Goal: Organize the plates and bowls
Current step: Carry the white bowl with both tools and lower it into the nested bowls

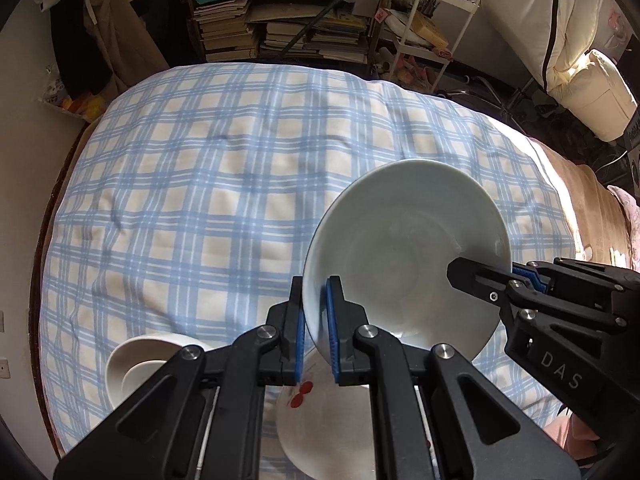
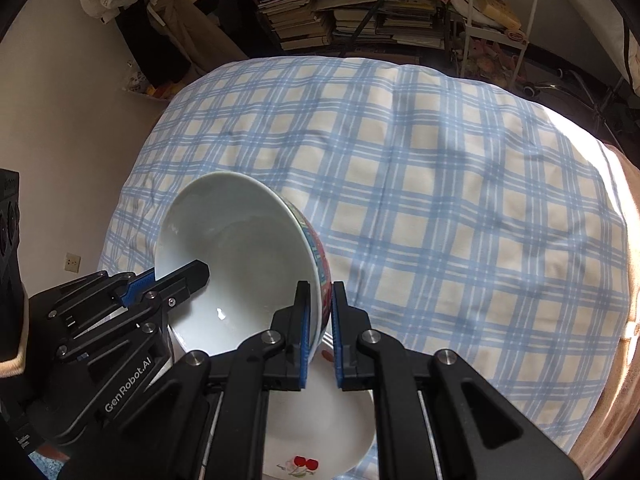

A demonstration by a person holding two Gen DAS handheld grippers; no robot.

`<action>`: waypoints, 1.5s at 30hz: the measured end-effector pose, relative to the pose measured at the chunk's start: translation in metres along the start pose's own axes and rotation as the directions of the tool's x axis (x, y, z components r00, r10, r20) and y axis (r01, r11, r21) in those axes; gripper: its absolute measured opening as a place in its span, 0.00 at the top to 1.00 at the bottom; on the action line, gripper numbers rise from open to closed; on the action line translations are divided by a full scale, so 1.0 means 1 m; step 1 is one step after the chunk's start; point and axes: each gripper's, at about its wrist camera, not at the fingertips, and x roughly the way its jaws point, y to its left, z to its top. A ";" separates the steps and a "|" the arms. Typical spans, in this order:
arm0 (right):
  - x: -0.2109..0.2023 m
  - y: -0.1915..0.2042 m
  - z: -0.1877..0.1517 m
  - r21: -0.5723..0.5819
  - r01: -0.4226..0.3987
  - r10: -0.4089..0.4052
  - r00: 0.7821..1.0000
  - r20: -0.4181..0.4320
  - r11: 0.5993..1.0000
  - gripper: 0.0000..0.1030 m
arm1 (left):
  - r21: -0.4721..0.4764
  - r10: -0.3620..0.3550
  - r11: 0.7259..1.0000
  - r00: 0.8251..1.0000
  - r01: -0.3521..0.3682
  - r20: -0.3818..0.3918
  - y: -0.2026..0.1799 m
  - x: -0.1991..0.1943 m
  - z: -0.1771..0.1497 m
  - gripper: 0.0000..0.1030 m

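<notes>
A pale bowl (image 1: pixel 400 240) with a red and blue pattern on its outside (image 2: pixel 232 248) hangs tilted above the bed, held by both grippers at opposite sides of its rim. My left gripper (image 1: pixel 316 286) is shut on the near rim, and in the right wrist view it (image 2: pixel 176 276) comes in from the left. My right gripper (image 2: pixel 320 294) is shut on the other side of the rim, and in the left wrist view it (image 1: pixel 500 270) reaches in from the right. Below the bowl lies a white plate (image 1: pixel 312 420) with a cherry print (image 2: pixel 316 432).
A blue plaid blanket (image 1: pixel 208 200) covers the bed (image 2: pixel 460 200). A white bowl (image 1: pixel 132 360) with a smaller dish in it sits at the near left. Stacked books on shelves (image 1: pixel 280 28) and a white cart (image 1: pixel 432 28) stand beyond the bed.
</notes>
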 end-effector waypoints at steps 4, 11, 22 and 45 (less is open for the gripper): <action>-0.001 0.030 -0.003 -0.032 0.001 0.000 1.000 0.005 0.999 0.90 | -0.033 0.003 0.999 1.000 -0.002 0.007 0.023 -0.013 -0.011 0.90; -0.001 0.079 -0.014 -0.092 -0.016 0.018 1.000 0.014 0.996 0.90 | -0.062 0.034 0.998 0.999 -0.032 0.042 0.060 -0.041 -0.035 0.90; 0.009 0.127 -0.043 -0.154 -0.050 0.049 0.999 -0.010 0.987 0.90 | -0.098 0.073 0.993 0.996 -0.068 0.044 0.097 -0.056 -0.073 0.90; 0.052 0.169 -0.082 -0.286 -0.044 0.054 0.998 0.027 0.957 0.89 | -0.167 0.065 0.984 0.997 -0.057 0.045 0.138 -0.018 -0.137 0.89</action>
